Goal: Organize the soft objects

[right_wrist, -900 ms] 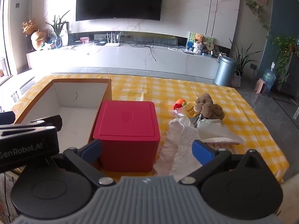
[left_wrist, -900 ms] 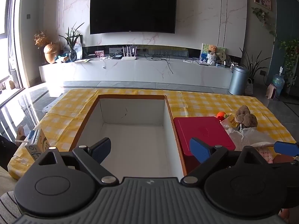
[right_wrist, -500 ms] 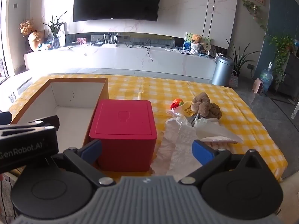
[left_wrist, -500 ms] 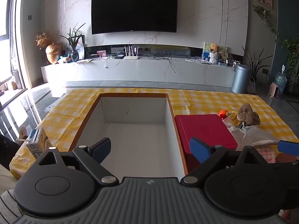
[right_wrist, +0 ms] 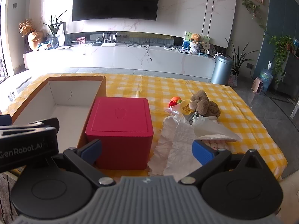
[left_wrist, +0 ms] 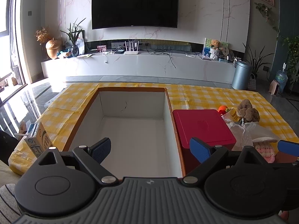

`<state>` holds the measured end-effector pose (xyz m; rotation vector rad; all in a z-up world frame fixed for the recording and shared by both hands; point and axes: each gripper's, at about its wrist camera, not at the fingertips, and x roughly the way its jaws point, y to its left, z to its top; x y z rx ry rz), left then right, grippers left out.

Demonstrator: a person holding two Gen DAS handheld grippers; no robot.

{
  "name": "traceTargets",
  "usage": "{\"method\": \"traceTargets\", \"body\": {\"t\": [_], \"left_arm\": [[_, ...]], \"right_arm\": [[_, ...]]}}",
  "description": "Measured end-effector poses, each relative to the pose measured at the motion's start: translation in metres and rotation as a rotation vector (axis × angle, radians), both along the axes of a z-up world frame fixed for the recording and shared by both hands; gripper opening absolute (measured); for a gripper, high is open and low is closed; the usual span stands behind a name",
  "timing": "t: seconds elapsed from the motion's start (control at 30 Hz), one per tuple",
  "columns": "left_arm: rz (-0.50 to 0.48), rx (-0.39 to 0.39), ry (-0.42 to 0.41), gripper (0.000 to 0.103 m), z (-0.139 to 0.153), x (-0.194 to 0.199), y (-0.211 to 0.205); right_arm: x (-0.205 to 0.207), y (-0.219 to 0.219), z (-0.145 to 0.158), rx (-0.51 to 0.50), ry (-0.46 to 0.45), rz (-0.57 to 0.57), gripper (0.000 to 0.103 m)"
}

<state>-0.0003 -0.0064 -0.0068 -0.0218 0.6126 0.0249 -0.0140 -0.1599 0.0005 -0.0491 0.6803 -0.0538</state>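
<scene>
Your left gripper hangs over the near end of the big cardboard box, its blue-padded fingers spread wide with nothing between them. The box is white inside, brown on the rim, and holds nothing you can see. Your right gripper is likewise spread wide and empty, poised above the near edge of the table with the red lidded box just ahead of its left finger; that red box stands touching the cardboard box's right wall.

The soft things lie in a heap to the right of the red box on the yellow checked tablecloth: a brown plush toy at the far end, a small orange and red knitted piece beside it, and a pink and white knitted item nearest you, partly under a white plastic bag. A yellow tag against the plush carries lettering that starts "Beego"; the rest is hidden.

In the right wrist view, the side of your left gripper's body reads "GenRobot.AI". At the table's left edge stands a drink carton with printed characters too small to read.
</scene>
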Motion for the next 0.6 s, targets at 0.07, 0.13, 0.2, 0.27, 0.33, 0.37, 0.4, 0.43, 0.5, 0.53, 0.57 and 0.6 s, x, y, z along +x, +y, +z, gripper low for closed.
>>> {"method": "traceTargets", "body": {"t": [0.07,0.13,0.2,0.27,0.33,0.37,0.4,0.43,0.5,0.53,0.57,0.6], "left_arm": [[-0.002,-0.005,0.001,0.103,0.0006,0.0002,0.0001],[-0.001,-0.005,-0.001,0.103,0.0010,0.0001,0.0002],[0.001,-0.002,-0.004,0.103,0.0013,-0.0006,-0.0003],[0.002,0.002,-0.006,0.103,0.0016,-0.0011,-0.0008],[-0.004,0.002,-0.007,0.103,0.0020,-0.0018,-0.0015],[-0.004,0.000,-0.006,0.103,0.0021,-0.0019,-0.0014],[-0.004,-0.002,-0.006,0.103,0.0023,-0.0021,-0.0013],[-0.004,-0.004,-0.005,0.103,0.0025,-0.0020,-0.0014],[-0.003,-0.004,-0.006,0.103,0.0023,-0.0022,-0.0014],[-0.003,-0.007,-0.004,0.103,0.0020,-0.0021,-0.0013],[-0.004,-0.008,-0.001,0.103,0.0019,-0.0019,-0.0016],[-0.008,-0.008,0.004,0.103,0.0015,-0.0016,-0.0022]], "right_arm": [[0.0000,-0.0002,-0.0004,-0.001,-0.002,0.001,0.101],[0.0002,-0.0001,-0.0003,-0.005,-0.004,0.002,0.101],[-0.0003,0.0006,0.0001,-0.010,-0.007,0.001,0.101],[-0.0004,0.0003,-0.0006,-0.009,-0.007,0.002,0.101],[-0.0009,0.0010,-0.0006,-0.005,-0.007,0.004,0.101],[-0.0005,0.0011,-0.0007,-0.003,-0.007,0.004,0.101],[-0.0003,0.0014,-0.0007,-0.002,-0.006,0.004,0.101],[-0.0005,0.0015,-0.0006,-0.004,-0.007,0.004,0.101],[-0.0007,0.0014,-0.0007,-0.008,-0.010,0.005,0.101],[-0.0008,0.0010,-0.0005,-0.009,-0.010,0.004,0.101],[-0.0008,0.0011,-0.0007,-0.009,-0.009,0.005,0.101],[-0.0007,0.0011,-0.0008,-0.012,-0.009,0.005,0.101]]}}
